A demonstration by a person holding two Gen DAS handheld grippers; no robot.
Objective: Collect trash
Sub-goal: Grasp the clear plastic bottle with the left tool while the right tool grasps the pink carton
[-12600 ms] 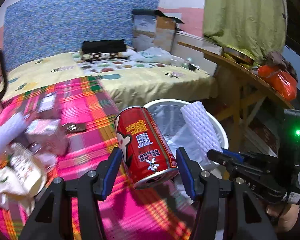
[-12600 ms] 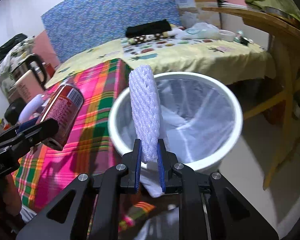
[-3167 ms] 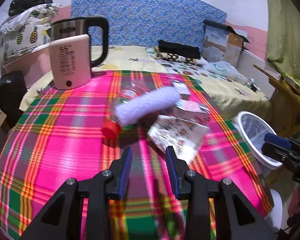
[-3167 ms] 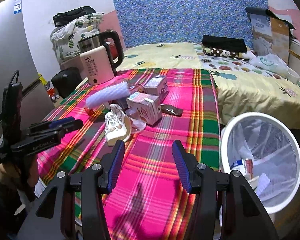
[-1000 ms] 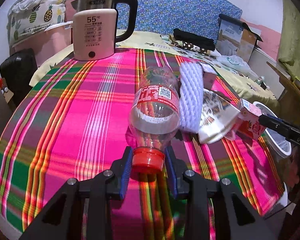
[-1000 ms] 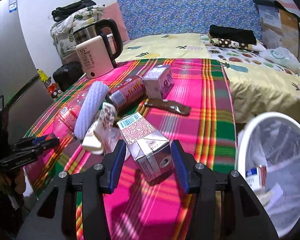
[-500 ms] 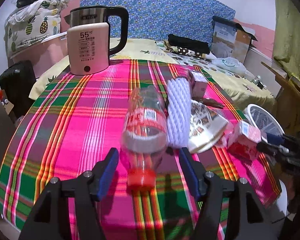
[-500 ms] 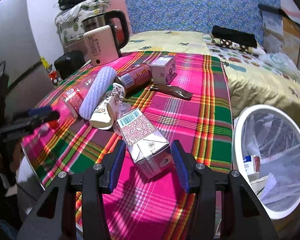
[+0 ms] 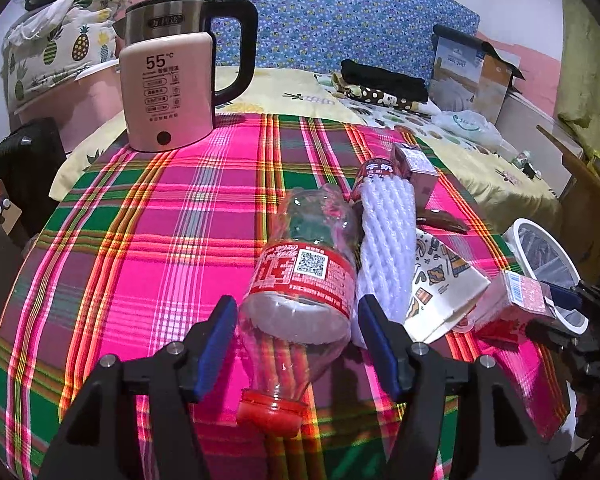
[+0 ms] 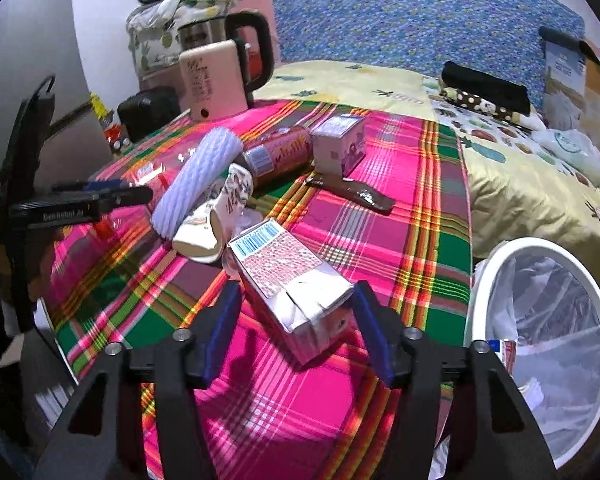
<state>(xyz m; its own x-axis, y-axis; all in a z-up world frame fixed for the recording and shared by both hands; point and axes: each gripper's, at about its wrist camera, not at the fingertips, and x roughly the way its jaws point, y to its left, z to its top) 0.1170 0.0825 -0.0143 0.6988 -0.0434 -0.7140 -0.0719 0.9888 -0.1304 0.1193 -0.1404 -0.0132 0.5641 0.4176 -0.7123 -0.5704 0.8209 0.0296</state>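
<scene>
One clear plastic bottle (image 9: 300,292), red label, red cap, lying flat

The plaid tablecloth (image 9: 148,248) is woven cloth, matt. The bottle (image 9: 304,292) is clear glossy plastic. The kettle (image 9: 180,20) has shiny metal. The carton (image 10: 296,284) is glossy coated paper.

Foam sleeve (image 9: 388,236) covers most of the red can (image 9: 376,170) upper centre, and the bin (image 10: 540,344) runs off lower right.
</scene>
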